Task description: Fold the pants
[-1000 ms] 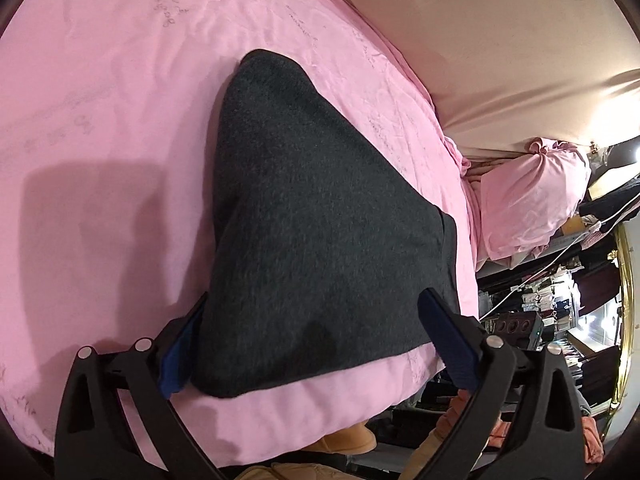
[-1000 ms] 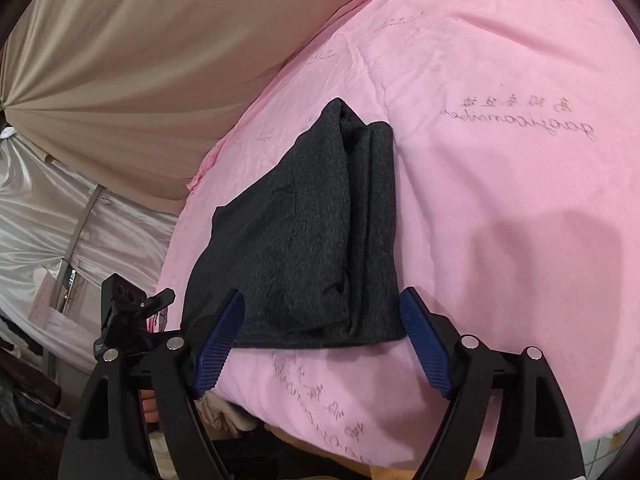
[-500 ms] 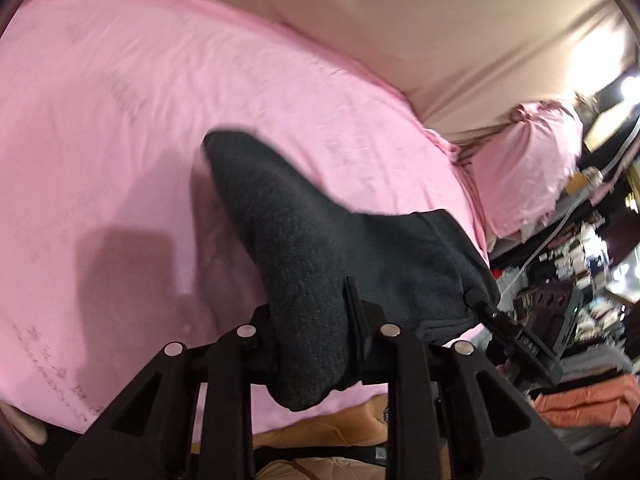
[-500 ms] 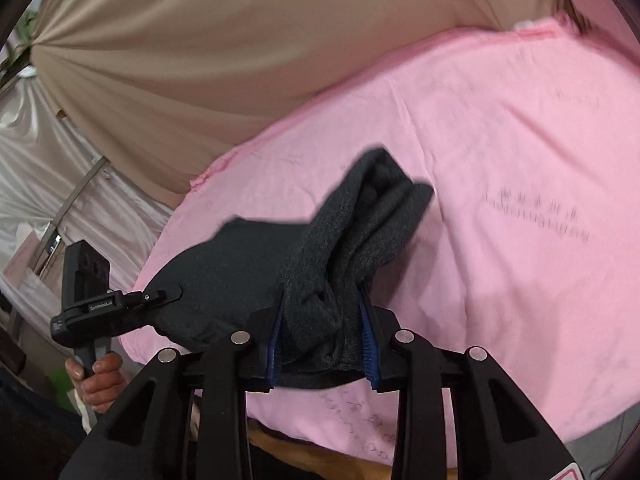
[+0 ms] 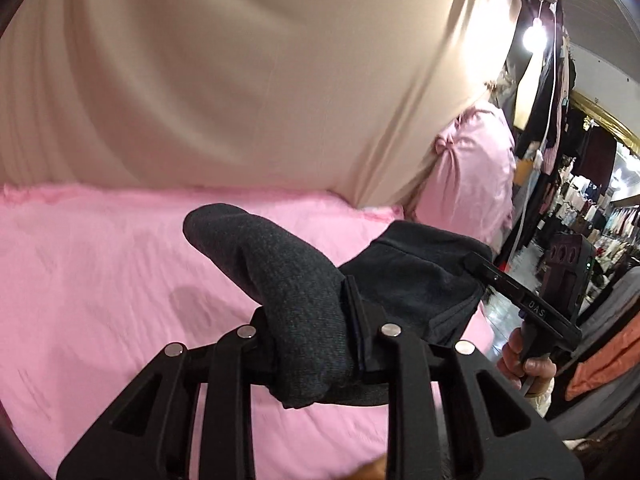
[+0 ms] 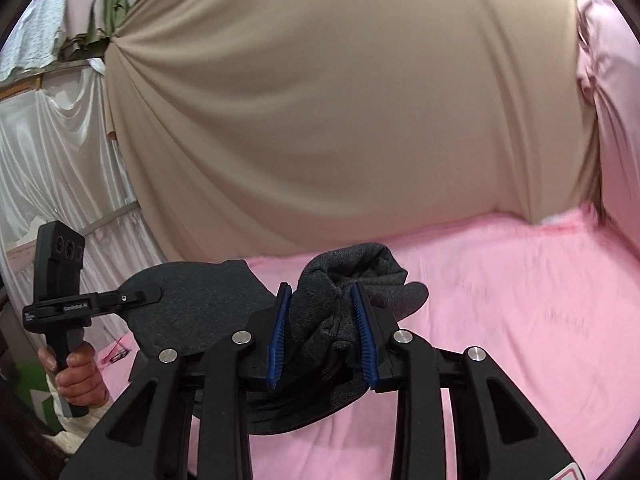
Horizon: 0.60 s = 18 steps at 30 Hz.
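Pants bunched, pinched by left gripper and right gripper fingers at near edge, above pink bed; bed surface beyond is bare up to beige curtain.

Left gripper pads buried under bunched pants, pink sheet blurred near its right edge, shop racks too small.
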Each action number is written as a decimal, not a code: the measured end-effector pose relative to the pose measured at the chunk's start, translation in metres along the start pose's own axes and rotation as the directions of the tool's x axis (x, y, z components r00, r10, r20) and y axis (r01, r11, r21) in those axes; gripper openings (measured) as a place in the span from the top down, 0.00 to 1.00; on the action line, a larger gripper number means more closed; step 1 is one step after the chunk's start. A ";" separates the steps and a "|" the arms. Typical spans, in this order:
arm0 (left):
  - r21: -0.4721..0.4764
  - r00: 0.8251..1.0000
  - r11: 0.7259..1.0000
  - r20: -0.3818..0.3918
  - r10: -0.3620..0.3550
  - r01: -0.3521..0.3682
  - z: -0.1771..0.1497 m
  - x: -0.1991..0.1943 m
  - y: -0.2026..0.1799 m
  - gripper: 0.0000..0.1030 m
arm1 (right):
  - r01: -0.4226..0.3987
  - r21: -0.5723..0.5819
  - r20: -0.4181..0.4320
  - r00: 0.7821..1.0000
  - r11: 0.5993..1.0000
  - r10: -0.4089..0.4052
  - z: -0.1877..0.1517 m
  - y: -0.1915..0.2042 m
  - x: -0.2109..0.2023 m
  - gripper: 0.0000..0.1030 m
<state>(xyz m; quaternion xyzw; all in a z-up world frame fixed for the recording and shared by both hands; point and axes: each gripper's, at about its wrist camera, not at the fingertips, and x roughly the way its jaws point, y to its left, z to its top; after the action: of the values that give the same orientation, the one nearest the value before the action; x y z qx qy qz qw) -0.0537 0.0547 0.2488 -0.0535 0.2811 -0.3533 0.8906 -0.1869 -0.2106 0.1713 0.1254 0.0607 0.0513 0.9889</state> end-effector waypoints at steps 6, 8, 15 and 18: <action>0.067 0.988 0.991 0.109 0.111 -0.119 0.058 0.036 0.019 0.76 | 0.009 -0.036 0.107 0.994 0.999 -0.005 0.054 -0.024 0.070 0.80; 0.071 0.979 0.984 0.135 0.151 -0.161 0.072 0.060 0.033 0.76 | -0.003 -0.026 0.129 0.992 1.000 0.007 0.064 -0.038 0.101 0.88; 0.098 0.916 0.917 -0.078 0.394 -0.386 0.037 0.204 0.138 0.71 | 0.090 0.132 -0.133 0.989 0.987 -0.072 0.008 -0.124 0.230 0.78; 0.042 0.842 0.877 -0.261 0.471 -0.478 -0.020 0.238 0.210 0.74 | 0.133 0.217 -0.297 0.953 0.967 -0.064 -0.044 -0.160 0.253 0.72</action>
<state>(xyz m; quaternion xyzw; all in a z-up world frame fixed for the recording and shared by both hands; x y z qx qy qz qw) 0.2023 0.0561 0.0605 0.0542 0.4056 -0.1226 0.9042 0.0710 -0.3243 0.0616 0.2293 0.2155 0.0118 0.9491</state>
